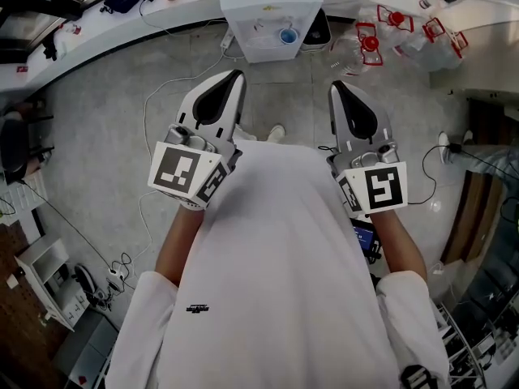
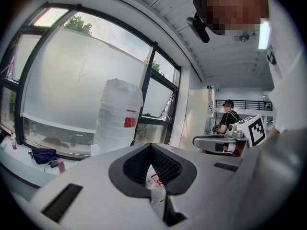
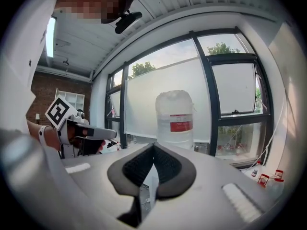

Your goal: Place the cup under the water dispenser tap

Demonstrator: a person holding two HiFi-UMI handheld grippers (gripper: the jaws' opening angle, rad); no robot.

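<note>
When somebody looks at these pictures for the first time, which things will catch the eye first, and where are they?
The left gripper and the right gripper, each with a marker cube, are held side by side in front of the person's white shirt, jaws shut and empty. Straight ahead stands the white water dispenser with a blue cup at its front; its big clear bottle rises before the windows.
</note>
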